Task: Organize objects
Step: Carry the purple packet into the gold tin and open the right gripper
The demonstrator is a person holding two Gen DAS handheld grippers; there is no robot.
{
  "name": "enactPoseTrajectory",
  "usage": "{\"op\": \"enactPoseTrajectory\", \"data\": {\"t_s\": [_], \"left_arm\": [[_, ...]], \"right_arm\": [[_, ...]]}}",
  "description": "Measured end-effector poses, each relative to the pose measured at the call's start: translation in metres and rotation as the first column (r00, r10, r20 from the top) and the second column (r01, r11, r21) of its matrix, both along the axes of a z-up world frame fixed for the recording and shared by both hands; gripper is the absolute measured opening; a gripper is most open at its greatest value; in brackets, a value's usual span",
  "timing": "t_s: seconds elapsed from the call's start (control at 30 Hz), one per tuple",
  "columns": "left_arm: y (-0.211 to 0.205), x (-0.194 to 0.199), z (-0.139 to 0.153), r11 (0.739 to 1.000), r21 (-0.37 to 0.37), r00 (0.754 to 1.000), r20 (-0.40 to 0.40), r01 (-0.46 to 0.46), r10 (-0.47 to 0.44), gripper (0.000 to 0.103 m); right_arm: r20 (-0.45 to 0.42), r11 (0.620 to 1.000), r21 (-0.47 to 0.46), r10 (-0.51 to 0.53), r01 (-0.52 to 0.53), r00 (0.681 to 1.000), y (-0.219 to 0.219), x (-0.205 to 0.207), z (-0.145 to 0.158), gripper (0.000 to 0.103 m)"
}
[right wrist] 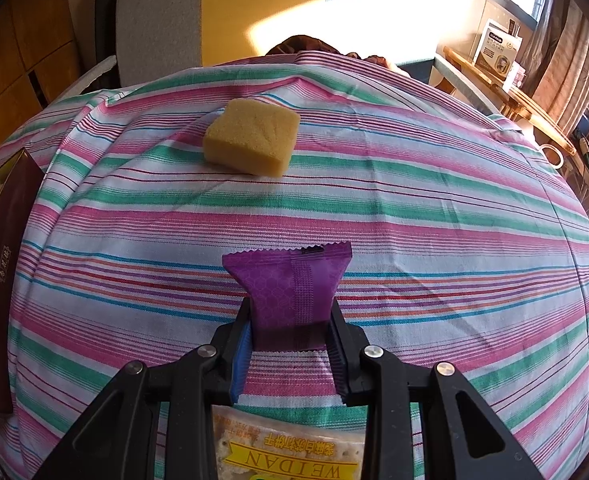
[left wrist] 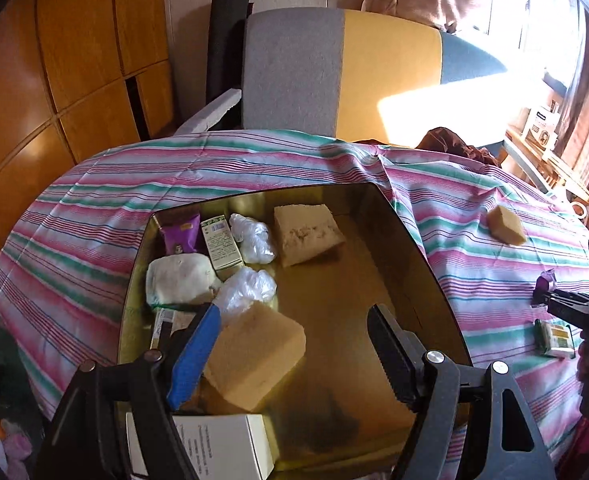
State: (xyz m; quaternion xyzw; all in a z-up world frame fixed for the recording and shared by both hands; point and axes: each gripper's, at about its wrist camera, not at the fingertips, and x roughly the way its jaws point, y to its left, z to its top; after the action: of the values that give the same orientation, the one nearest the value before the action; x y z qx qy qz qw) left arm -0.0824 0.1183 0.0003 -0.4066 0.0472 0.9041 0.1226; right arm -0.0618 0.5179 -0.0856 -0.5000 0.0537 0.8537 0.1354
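Observation:
My left gripper is open and empty above a gold-lined box. In the box lie a yellow sponge by the blue finger, a second sponge, a purple packet, a small green-white carton, plastic-wrapped items and a white box. My right gripper is shut on a purple snack packet just above the striped cloth. A yellow sponge lies on the cloth farther ahead; it also shows in the left wrist view.
A cracker packet lies under my right gripper. The box's dark side is at the left edge. A small green-yellow pack lies on the cloth by the right gripper. A chair stands behind the table.

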Motion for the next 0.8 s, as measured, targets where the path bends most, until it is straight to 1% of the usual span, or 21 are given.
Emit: {"op": "enactPoseTrajectory", "data": {"t_s": [0.17,0.37,0.67,0.8], "left_arm": [[-0.010,0.024,0.002,1.000,-0.022,1.000,-0.027,-0.010,0.009,0.077],[-0.019,0.042,0.002,0.998,-0.057,0.998,-0.062,-0.021,0.017,0.077],[-0.037,0.050,-0.002,0.999,-0.027,0.998,-0.045,-0.034,0.033,0.077],[-0.049,0.053,0.001,0.999,-0.009,0.997,-0.061,-0.043,0.043,0.077]], "right_arm": [[-0.003,1.000,0.012,-0.002,0.002,1.000,-0.002,0.000,0.000,0.033],[-0.005,1.000,0.020,-0.006,0.006,1.000,-0.004,0.001,0.000,0.033],[0.007,1.000,0.012,0.014,-0.014,1.000,-0.016,0.001,0.002,0.032],[0.009,1.000,0.002,0.022,-0.022,1.000,-0.025,0.002,0.007,0.032]]}}
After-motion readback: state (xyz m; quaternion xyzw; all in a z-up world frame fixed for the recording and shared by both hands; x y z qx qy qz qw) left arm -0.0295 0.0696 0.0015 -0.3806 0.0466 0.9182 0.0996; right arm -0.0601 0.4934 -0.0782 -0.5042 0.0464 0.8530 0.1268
